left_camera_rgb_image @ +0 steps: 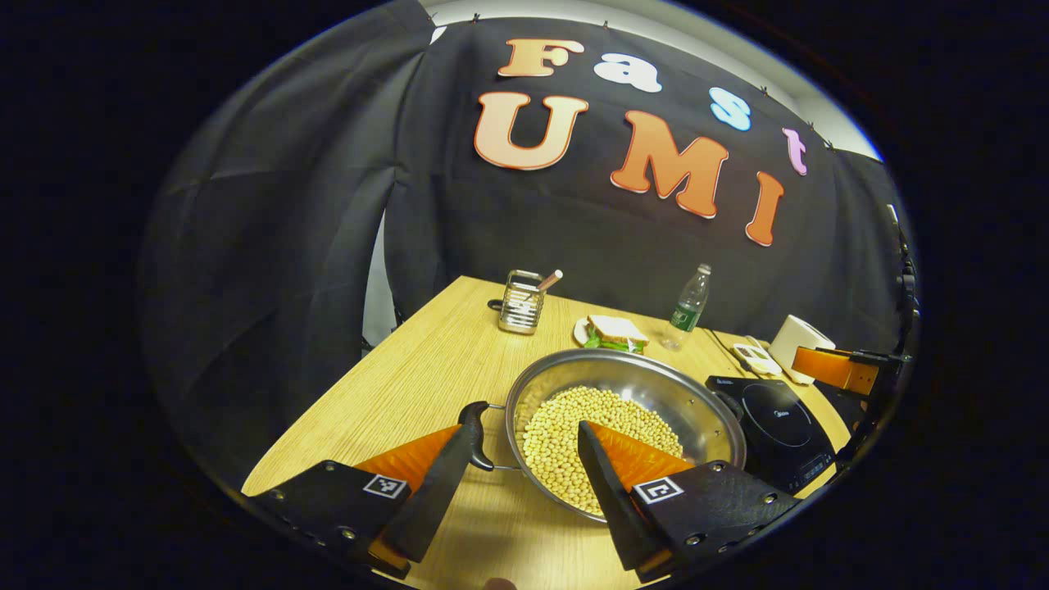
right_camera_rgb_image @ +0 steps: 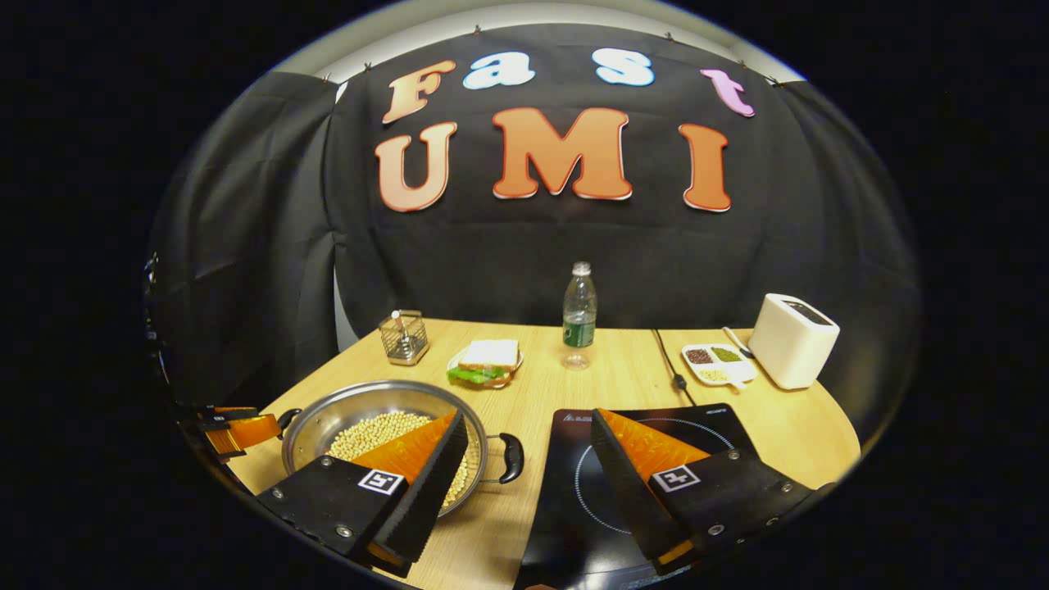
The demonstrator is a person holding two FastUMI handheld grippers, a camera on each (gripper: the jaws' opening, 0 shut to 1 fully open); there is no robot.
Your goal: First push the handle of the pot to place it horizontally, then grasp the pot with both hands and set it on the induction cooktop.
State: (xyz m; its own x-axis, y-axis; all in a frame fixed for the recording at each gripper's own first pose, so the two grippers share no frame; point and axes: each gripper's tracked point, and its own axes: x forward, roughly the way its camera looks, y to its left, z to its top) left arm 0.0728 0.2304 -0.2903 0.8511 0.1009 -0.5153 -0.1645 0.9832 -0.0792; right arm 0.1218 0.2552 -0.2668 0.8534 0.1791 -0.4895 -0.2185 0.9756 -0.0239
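Pot (left_camera_rgb_image: 656,393) w/ soybeans (left_camera_rgb_image: 574,434) sits on wood table (left_camera_rgb_image: 426,369), just left of induction cooktop (left_camera_rgb_image: 778,426), not on it. Left gripper (left_camera_rgb_image: 524,447) spread wide, straddling pot's near-side handle (left_camera_rgb_image: 478,430) and rim; holding nothing. Right gripper (right_camera_rgb_image: 529,442) also wide apart, empty: one finger over pot rim, other over cooktop (right_camera_rgb_image: 656,434), pot's right handle (right_camera_rgb_image: 510,456) between them. Farther back: utensil rack (right_camera_rgb_image: 403,338), sandwich plate (right_camera_rgb_image: 485,362), water bottle (right_camera_rgb_image: 578,315), white box (right_camera_rgb_image: 792,339), sample tray (right_camera_rgb_image: 717,363).
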